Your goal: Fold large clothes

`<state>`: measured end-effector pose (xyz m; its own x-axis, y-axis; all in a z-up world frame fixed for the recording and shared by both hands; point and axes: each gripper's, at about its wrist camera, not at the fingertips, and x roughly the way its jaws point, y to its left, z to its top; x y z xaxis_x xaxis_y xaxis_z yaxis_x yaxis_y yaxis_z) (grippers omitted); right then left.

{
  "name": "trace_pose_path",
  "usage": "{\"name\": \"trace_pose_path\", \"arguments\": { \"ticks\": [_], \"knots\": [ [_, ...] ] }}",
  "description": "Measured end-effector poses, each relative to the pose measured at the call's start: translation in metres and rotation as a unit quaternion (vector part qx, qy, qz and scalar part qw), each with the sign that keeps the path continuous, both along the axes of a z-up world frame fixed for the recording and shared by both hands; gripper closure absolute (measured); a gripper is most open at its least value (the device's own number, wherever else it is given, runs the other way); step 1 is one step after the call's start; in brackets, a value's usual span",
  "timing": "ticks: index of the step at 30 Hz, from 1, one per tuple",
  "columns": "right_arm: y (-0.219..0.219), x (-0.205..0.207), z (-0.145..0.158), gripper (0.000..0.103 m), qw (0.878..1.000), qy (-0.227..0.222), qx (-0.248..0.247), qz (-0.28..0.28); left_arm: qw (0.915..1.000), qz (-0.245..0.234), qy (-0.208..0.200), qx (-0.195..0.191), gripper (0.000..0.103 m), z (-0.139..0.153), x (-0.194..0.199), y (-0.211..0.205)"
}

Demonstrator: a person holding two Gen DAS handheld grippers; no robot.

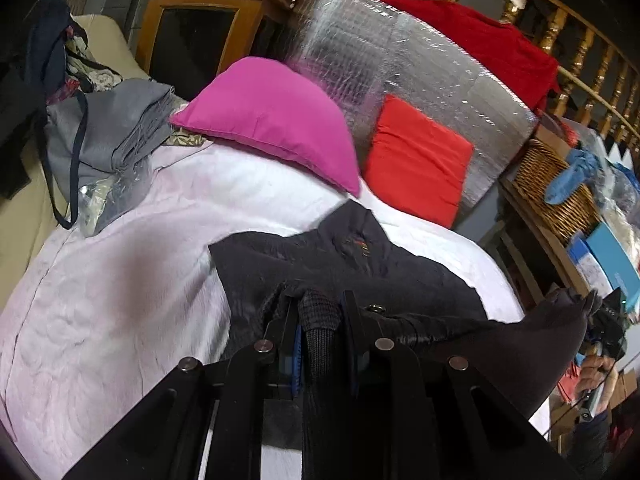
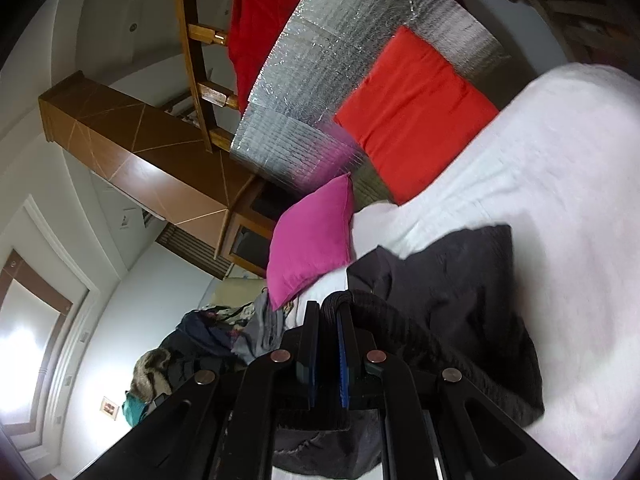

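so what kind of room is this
Most likely a lived-in bedroom: a bed with a pale quilted cover, a pink cushion and a red cushion at a turned wooden headboard, with clothes piled alongside.

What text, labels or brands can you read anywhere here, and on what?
None readable.
Dark garment: small coloured embroidered mark on it, too small to read.
Blue box at the right edge: pale print, too blurred to read.

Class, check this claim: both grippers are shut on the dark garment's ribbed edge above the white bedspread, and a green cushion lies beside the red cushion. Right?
One error: the cushion beside the red cushion is pink, not green, as the left wrist view shows.
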<state>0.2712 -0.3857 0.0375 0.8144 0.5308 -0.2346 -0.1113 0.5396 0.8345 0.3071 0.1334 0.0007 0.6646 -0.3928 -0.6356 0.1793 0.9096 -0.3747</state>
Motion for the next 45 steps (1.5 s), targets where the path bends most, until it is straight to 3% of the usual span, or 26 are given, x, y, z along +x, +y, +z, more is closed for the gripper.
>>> {"name": "trace_pose_path", "arguments": {
  "ticks": [11,16,18,20,23,25,26,28,30,31,37,40,42,45],
  "knots": [
    [-0.005,0.098,-0.013,0.095,0.998,0.04,-0.039,-0.025,0.9979,0.031,0.048,0.03,0.085,-0.036,0.092,-0.008],
    [-0.015,0.13,-0.032,0.099,0.996,0.07,-0.036,-0.037,0.9958,0.038,0.075,0.036,0.083,-0.069,0.128,-0.02],
    [-0.016,0.131,-0.047,0.095,0.994,0.094,-0.033,-0.046,0.9934,0.047,0.099,0.034,0.076,-0.082,0.139,-0.022],
    [-0.017,0.126,-0.057,0.095,0.994,0.094,-0.037,-0.046,0.9903,0.067,0.122,0.003,0.063,-0.095,0.147,-0.014],
    [-0.017,0.117,-0.069,0.094,0.989,0.113,-0.08,-0.05,0.9857,0.079,0.147,-0.024,0.06,-0.105,0.154,-0.003],
    [-0.019,0.119,-0.074,0.094,0.985,0.131,-0.105,-0.041,0.9871,0.08,0.137,-0.024,0.056,-0.101,0.151,0.001],
    [-0.019,0.122,-0.075,0.094,0.984,0.132,-0.113,-0.03,0.9882,0.085,0.127,-0.016,0.04,-0.098,0.149,0.002],
    [-0.014,0.131,-0.075,0.082,0.981,0.134,-0.137,-0.002,0.9893,0.114,0.089,0.018,0.024,-0.086,0.142,0.007],
    [-0.005,0.139,-0.076,0.013,0.977,0.139,-0.161,0.015,0.9911,0.11,0.072,0.016,0.023,-0.08,0.14,0.01],
    [0.0,0.142,-0.077,0.008,0.976,0.133,-0.173,0.02,0.9917,0.105,0.073,0.013,0.023,-0.079,0.14,0.012],
    [0.014,0.165,-0.089,0.01,0.961,0.145,-0.228,0.061,0.9948,0.041,0.063,0.068,0.023,-0.088,0.134,0.007],
    [0.023,0.172,-0.098,0.025,0.95,0.158,-0.258,0.076,0.9935,0.006,0.068,0.091,0.023,-0.096,0.136,-0.004],
    [0.028,0.177,-0.105,0.043,0.945,0.171,-0.265,0.084,0.9927,-0.011,0.073,0.095,0.024,-0.101,0.139,-0.013],
    [0.032,0.179,-0.11,0.044,0.938,0.178,-0.283,0.089,0.9883,-0.042,0.086,0.119,0.024,-0.112,0.142,-0.034]
  ]
}}
